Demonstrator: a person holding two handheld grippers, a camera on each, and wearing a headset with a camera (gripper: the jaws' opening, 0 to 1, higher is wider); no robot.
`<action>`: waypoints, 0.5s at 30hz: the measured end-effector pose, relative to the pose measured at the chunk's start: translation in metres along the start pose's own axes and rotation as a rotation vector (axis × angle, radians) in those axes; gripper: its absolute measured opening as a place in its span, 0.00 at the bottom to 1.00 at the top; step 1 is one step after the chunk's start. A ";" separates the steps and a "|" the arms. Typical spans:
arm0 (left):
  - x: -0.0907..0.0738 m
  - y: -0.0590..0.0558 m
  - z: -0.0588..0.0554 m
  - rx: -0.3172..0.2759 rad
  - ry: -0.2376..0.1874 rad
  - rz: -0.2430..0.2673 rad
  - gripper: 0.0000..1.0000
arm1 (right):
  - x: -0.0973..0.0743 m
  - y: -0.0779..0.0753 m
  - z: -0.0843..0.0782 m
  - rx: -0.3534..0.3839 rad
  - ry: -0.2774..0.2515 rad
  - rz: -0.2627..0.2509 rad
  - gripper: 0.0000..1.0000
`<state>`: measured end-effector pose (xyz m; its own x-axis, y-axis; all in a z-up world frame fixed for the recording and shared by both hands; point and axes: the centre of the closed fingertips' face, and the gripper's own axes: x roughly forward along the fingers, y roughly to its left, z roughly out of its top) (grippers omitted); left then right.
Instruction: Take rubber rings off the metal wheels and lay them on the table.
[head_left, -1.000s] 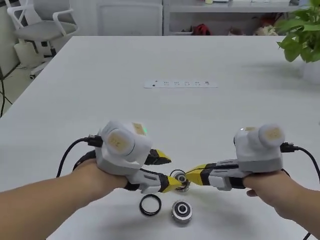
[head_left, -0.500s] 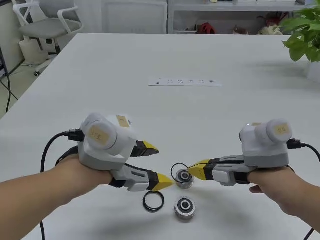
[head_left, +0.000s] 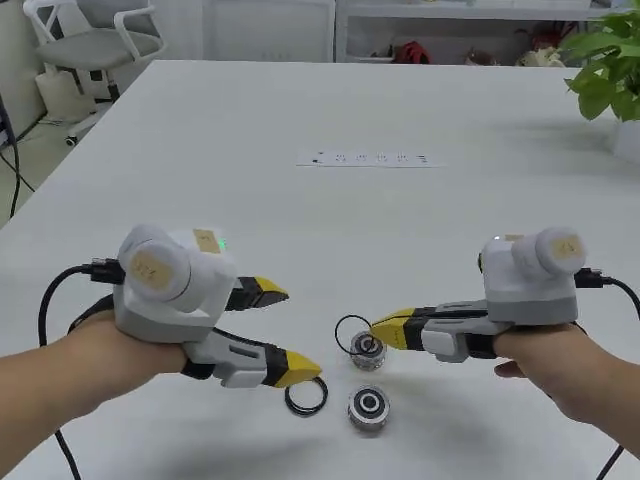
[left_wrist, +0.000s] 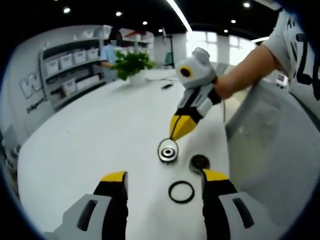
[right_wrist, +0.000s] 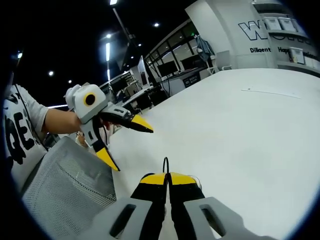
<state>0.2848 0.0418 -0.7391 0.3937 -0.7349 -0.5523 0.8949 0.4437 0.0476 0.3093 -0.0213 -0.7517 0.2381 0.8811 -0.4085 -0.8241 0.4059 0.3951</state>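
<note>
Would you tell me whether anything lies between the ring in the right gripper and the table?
Yes: the right gripper holds the rubber ring close against a metal wheel, which seems to sit partly under it. The bare table just beyond the wheel looks free for laying it down.

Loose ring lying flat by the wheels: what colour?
Black. The rubber ring shows best in the left gripper view.

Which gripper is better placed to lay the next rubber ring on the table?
Right. The right gripper is shut on a rubber ring near a metal wheel; the left gripper is open, holding nothing.
</note>
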 end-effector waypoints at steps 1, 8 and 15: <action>-0.002 -0.001 -0.001 0.003 0.001 0.000 0.62 | 0.001 0.001 0.000 0.000 0.001 0.003 0.00; -0.015 -0.002 -0.006 -0.005 -0.006 0.008 0.66 | 0.008 0.012 0.001 0.004 0.011 0.036 0.00; -0.024 -0.003 -0.013 -0.008 -0.004 0.019 0.68 | 0.020 0.029 -0.006 0.001 0.050 0.087 0.00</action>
<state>0.2697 0.0646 -0.7363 0.4119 -0.7282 -0.5478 0.8855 0.4617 0.0519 0.2873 0.0070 -0.7536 0.1396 0.8999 -0.4131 -0.8403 0.3283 0.4314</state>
